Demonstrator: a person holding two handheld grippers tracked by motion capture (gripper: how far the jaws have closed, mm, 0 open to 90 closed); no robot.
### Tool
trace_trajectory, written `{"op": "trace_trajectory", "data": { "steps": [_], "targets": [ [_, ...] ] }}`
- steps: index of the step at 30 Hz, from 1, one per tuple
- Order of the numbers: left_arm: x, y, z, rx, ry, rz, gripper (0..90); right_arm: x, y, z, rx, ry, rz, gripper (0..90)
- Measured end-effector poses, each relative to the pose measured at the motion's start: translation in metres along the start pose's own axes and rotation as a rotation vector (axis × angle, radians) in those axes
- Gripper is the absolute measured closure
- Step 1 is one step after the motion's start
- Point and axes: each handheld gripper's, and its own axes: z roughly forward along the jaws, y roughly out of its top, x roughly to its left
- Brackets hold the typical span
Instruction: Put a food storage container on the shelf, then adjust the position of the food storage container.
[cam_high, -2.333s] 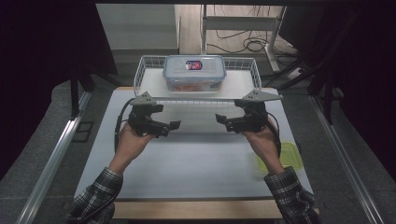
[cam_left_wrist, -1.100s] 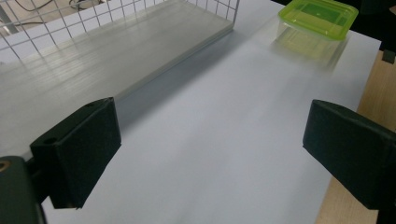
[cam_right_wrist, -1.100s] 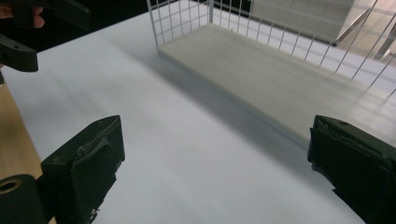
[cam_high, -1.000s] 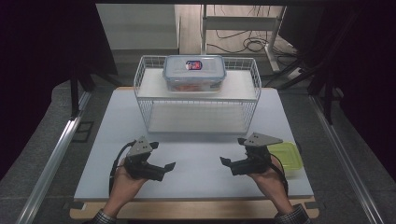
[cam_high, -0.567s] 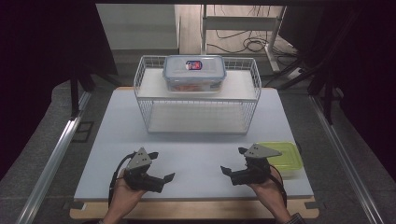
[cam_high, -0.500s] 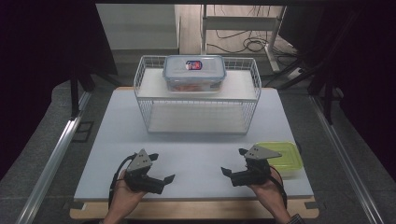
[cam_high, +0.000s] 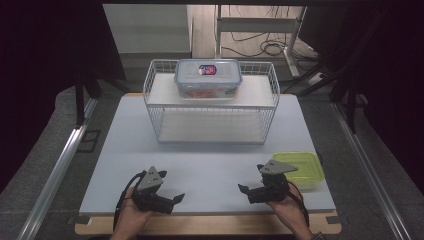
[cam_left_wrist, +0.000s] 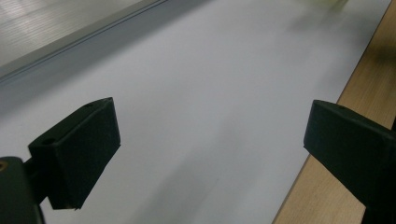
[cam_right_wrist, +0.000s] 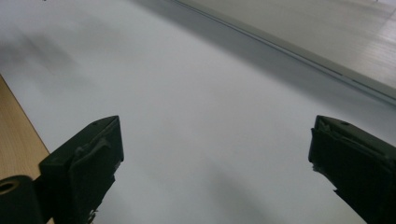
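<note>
The bench (cam_high: 210, 155) was covered by a pale grey-white mat, with a strip of bare light wood showing along its near edge, and it stood in a dim room with dark hangings at both sides, a grey floor, metal rails along the left and right, and loose cables (cam_high: 265, 47) on the floor beyond the far end. At the back of the bench stood a white wire rack (cam_high: 212, 107) with an upper shelf, and on that shelf sat a clear plastic box (cam_high: 208, 77) with a snap-on lid and something reddish inside. A shallow yellow-green container (cam_high: 302, 169) lay on the mat near the right front corner, just beside the right hand-held gripper (cam_high: 246, 190), which the person's hand (cam_high: 290, 207) held low over the near edge with its jaws spread wide and nothing between them. The left hand-held gripper (cam_high: 176, 198) hung over the left front part of the mat, well apart from the right one, its jaws likewise spread and empty. In both gripper views the open jaws looked out across bare mat. Nothing stood between the two grippers, and open mat separated them from the rack.
</note>
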Motion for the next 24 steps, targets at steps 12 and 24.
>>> {"op": "trace_trajectory", "data": {
  "steps": [12, 24],
  "targets": [
    [0.004, -0.004, 0.003, 0.001, 0.009, -0.002, 4.1, -0.028, 0.001, -0.014, 0.037, -0.040, 0.106, 2.2],
    [0.005, -0.005, 0.004, 0.002, 0.008, -0.007, 4.2, -0.063, -0.004, -0.041, 0.042, -0.200, 0.123, 45.9]
  ]
}}
